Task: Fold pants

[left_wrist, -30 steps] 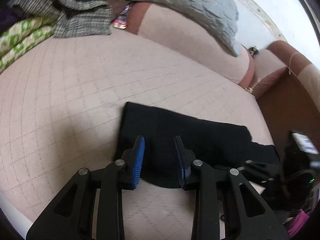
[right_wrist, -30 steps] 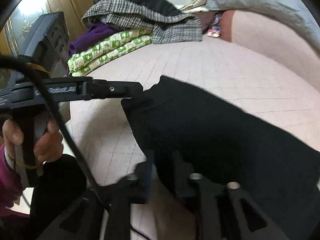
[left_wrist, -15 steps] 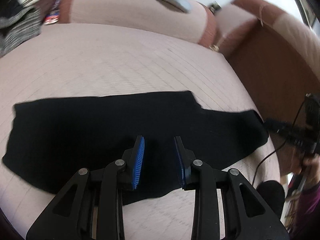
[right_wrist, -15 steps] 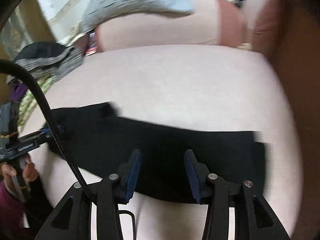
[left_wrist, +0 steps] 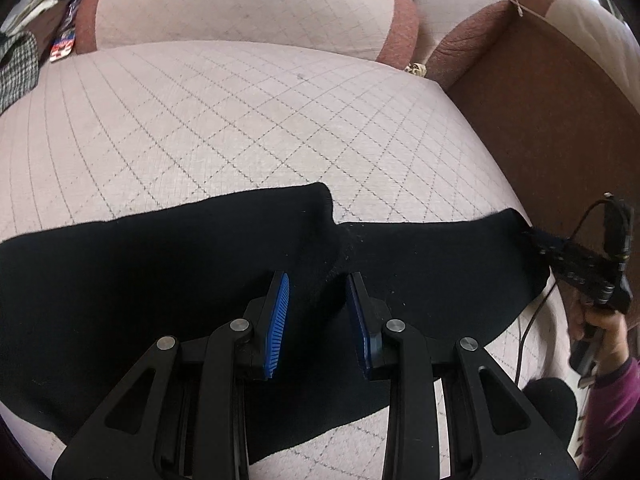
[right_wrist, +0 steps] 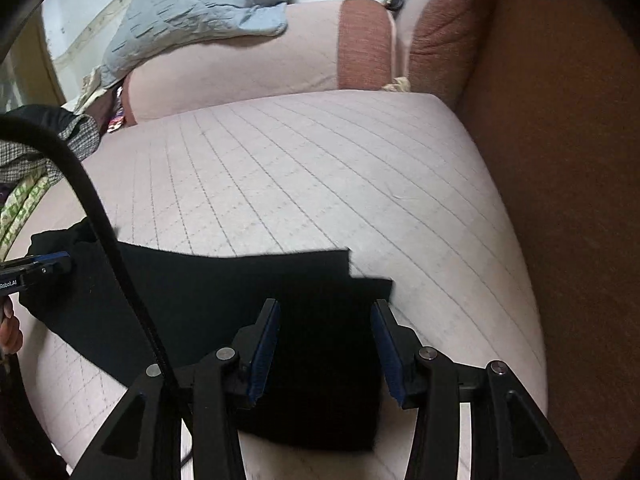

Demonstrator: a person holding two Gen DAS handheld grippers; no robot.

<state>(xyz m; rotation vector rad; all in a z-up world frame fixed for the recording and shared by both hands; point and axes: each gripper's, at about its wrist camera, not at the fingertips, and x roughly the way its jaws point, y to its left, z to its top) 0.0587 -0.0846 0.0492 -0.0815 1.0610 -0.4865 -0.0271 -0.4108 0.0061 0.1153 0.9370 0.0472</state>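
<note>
Pants (left_wrist: pixel 168 280) are lying flat and stretched lengthwise across the quilted sofa seat (left_wrist: pixel 248 120), beneath the fingers of both grippers. Left gripper (left_wrist: pixel 316 284) is hovering over the fabric with its jaws parted, nothing pinched between the blue pads (left_wrist: pixel 278 320). Right gripper (right_wrist: pixel 325 312) is closing its jaws above the pants' end, the cloth lying below them, not gripped. Grey cushion (right_wrist: pixel 192 8) is resting on the backrest far beyond the fingertips.

Partial white lettering reading "Robot.AI" runs along the black body of the left gripper (right_wrist: pixel 52 261), seen at the frame's left edge in the right wrist view. No other text is legible.
</note>
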